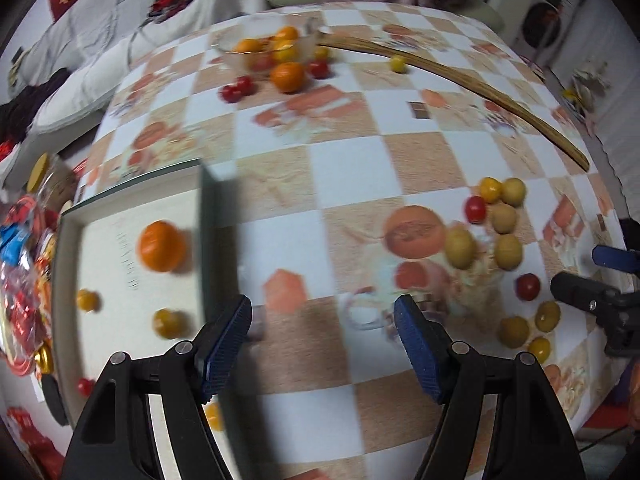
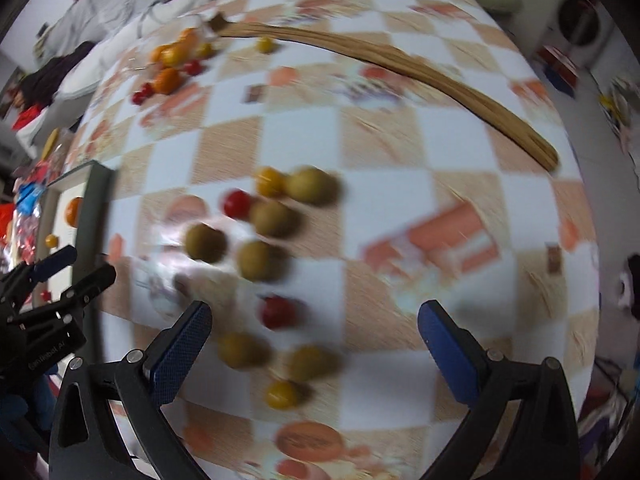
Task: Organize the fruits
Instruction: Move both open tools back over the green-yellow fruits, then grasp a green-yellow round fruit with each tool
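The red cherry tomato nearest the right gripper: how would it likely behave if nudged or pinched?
The red cherry tomato looks round and smooth, so a nudge would probably send it rolling across the flat tablecloth. Its glossy skin suggests it could slip from the right gripper, whose jaws stand wide open. It is probably soft, so a hard pinch might split it.

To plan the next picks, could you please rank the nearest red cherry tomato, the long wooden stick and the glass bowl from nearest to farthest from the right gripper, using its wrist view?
1. Red cherry tomato: just ahead of the right gripper, left of centre.
2. Wooden stick: across the far right.
3. Glass bowl: far left corner.
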Demonstrator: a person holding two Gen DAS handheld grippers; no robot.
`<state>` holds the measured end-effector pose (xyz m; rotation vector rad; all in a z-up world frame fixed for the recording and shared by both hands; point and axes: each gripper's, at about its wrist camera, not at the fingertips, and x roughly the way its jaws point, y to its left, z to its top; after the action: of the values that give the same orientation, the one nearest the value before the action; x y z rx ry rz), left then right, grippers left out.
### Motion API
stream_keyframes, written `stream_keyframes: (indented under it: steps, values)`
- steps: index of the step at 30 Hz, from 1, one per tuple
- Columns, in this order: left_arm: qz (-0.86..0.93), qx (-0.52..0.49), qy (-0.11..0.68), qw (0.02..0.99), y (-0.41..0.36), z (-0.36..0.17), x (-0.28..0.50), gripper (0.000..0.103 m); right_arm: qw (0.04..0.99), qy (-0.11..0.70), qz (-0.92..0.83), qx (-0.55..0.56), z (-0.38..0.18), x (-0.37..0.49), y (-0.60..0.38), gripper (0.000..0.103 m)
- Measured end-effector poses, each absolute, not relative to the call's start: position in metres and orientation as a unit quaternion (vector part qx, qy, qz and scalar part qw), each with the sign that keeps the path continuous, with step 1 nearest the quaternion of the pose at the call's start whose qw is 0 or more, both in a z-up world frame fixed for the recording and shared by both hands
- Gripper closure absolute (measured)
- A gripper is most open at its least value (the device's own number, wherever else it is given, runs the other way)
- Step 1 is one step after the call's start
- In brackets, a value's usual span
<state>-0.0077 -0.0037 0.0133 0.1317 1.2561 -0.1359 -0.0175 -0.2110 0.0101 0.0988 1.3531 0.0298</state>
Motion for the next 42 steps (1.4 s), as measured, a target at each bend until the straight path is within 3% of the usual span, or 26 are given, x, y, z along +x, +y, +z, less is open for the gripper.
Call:
stream_keyframes:
  steps: [15,30,32,35,36,39,42]
  values:
    - [-0.110,0.079,0.600,0.788,-0.061,-0.007,0.010,0.028,0.769,0.638,-0.015,0.032,-0.011,-0.079,-0.236,0.000]
    - [-0.117,0.092,0.602,0.785,-0.081,-0.022,0.023,0.028,0.775,0.628,0.011,0.069,-0.008,-0.057,-0.224,0.001]
    - [-0.116,0.089,0.604,0.783,-0.082,-0.024,0.025,0.028,0.772,0.632,0.011,0.072,-0.012,-0.055,-0.221,0.004]
    - [-0.111,0.089,0.604,0.784,-0.084,-0.026,0.026,0.030,0.767,0.637,0.013,0.076,-0.016,-0.052,-0.219,0.022]
    - [-0.113,0.088,0.603,0.785,-0.085,-0.025,0.026,0.033,0.764,0.641,0.015,0.075,-0.018,-0.051,-0.217,0.030]
    - [-0.116,0.091,0.600,0.786,-0.088,-0.023,0.026,0.040,0.766,0.640,0.018,0.051,-0.018,-0.050,-0.210,0.036]
    - [-0.121,0.094,0.597,0.787,-0.092,-0.022,0.026,0.053,0.768,0.639,0.021,0.023,-0.018,-0.049,-0.201,0.049]
